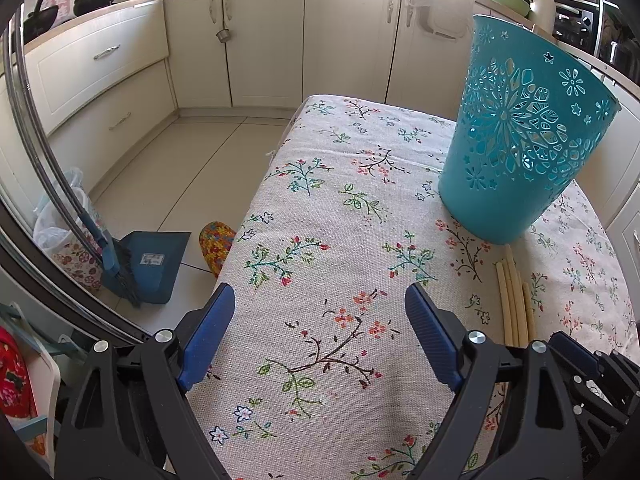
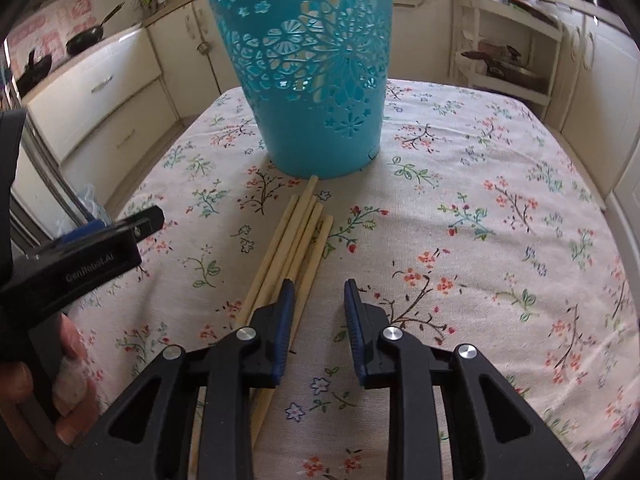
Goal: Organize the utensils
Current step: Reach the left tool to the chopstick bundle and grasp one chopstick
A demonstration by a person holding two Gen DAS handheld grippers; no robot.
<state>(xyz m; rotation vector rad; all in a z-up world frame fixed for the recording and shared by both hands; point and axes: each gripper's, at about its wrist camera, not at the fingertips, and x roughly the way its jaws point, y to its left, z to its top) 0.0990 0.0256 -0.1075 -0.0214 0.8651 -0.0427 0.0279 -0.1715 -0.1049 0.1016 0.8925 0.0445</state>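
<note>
Firstly, on the far left of the left wrist view, a blue plastic dustpan with a brush (image 1: pixel 146 266) is seen on the tiled floor beside the table. The left gripper (image 1: pixel 320 304) is held above the floral cotton tablecloth (image 1: pixel 320 208) with its blue-padded jaws spread wide, and nothing is held between them. To the right of it, a bundle of pale wooden chopsticks (image 2: pixel 294 240) is laid flat on the cloth, the far tips reaching almost to the base of a tall teal plastic basket with cut-out flower patterns (image 2: pixel 316 80), which is placed upright near the middle of the table. The right gripper (image 2: pixel 320 300) is positioned at the near end of the bundle; its jaws are parted, with no stick between them, and its left pad is seen over the sticks.
</note>
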